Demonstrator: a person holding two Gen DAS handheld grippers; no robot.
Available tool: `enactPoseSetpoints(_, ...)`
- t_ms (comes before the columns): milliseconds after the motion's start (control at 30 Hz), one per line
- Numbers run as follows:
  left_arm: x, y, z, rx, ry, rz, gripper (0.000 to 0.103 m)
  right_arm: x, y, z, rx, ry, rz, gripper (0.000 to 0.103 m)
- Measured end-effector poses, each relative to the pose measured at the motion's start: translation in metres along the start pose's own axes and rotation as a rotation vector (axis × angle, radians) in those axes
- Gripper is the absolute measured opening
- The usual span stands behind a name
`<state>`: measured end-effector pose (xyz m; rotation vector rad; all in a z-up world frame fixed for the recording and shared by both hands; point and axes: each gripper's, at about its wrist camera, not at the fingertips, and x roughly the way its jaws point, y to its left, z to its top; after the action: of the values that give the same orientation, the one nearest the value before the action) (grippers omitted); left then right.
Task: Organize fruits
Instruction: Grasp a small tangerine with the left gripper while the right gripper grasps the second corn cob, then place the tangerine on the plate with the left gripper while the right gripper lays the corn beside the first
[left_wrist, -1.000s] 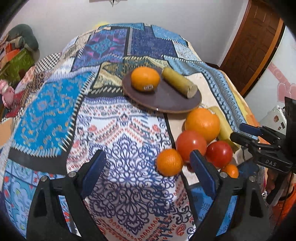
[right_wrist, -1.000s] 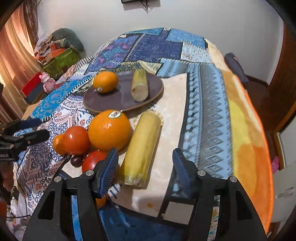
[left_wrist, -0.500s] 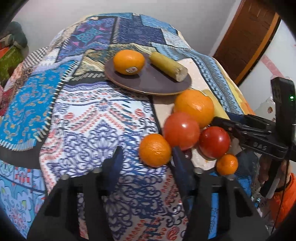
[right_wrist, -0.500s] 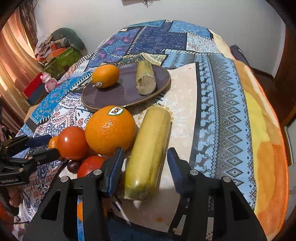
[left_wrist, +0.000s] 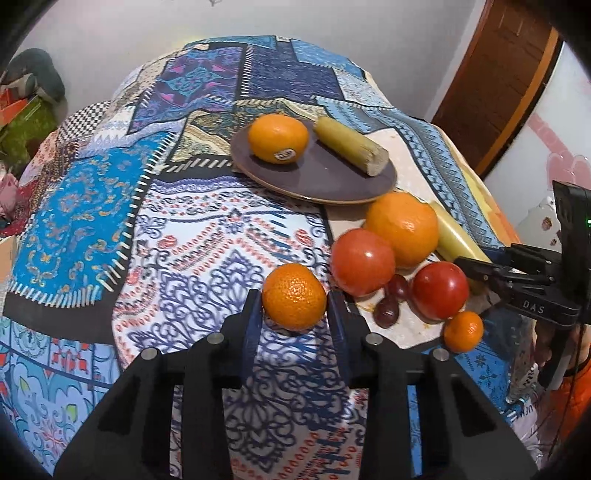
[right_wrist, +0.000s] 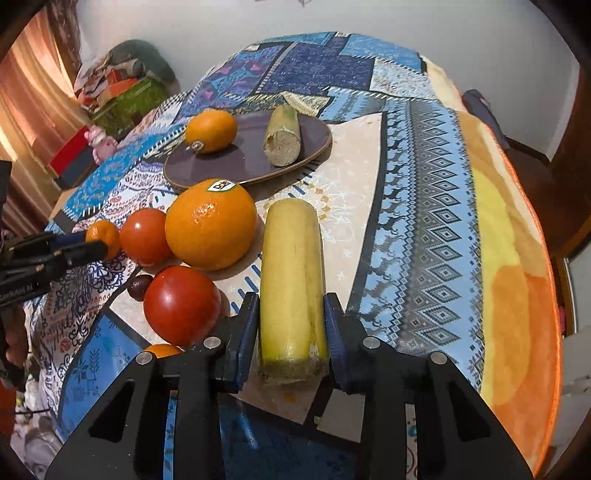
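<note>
A small orange mandarin (left_wrist: 294, 301) rests on the patterned cloth, and my left gripper (left_wrist: 294, 306) is closing on it, its blue pads against both sides. A long yellow-green stalk (right_wrist: 291, 280) lies on the beige mat, where my right gripper (right_wrist: 291, 317) is closing on its near end with pads touching both sides. Further back, a dark round plate (left_wrist: 332, 184) carries a stickered orange (left_wrist: 277, 137) and a short cut stalk (left_wrist: 351, 146).
Between the grippers lie a large orange (right_wrist: 210, 227), two red tomatoes (right_wrist: 181, 304) (right_wrist: 146, 236), dark small fruits (left_wrist: 388, 314) and another mandarin (left_wrist: 463, 331). The bed's right edge (right_wrist: 532, 258) drops off. Boxes and clutter (right_wrist: 125, 92) stand at the far left.
Both grippers' jaws have narrowed from wide apart to touching, the left around the mandarin and the right around the long stalk. Both have also come closer to their fruit.
</note>
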<state>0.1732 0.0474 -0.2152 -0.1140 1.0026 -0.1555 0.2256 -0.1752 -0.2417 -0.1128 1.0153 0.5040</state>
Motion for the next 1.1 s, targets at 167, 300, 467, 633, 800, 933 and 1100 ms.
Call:
enactPoseSetpoints(167,0.004,0.004,0.004,-0.018,0.002,0.004,0.035,0.013,0.004,0.009,-0.026,-0.004,-0.013,0.034)
enactPoseSetpoints(300,0.007,0.005,0.008,-0.026,0.001,0.004,0.035,0.016,0.004,0.01,-0.034,-0.027,-0.014,0.033)
enactPoseSetpoints(467,0.005,0.004,0.021,-0.024,-0.023,0.001,0.035,0.008,0.0,0.013,-0.011,-0.05,-0.011,0.033)
enactPoseSetpoints(633,0.001,0.002,0.039,-0.016,-0.061,0.002,0.035,-0.006,-0.007,0.027,0.024,-0.102,0.0,0.033)
enactPoseSetpoints(800,0.002,-0.001,0.058,-0.007,-0.084,0.009,0.035,-0.014,-0.002,0.049,0.017,-0.155,0.009,0.032)
enactPoseSetpoints(933,0.009,-0.003,0.074,0.007,-0.093,0.017,0.035,-0.015,0.004,0.07,0.004,-0.191,0.025,0.032)
enactPoseSetpoints(1100,0.021,-0.005,0.09,0.018,-0.092,0.025,0.035,-0.006,0.016,0.093,-0.031,-0.203,0.039,0.032)
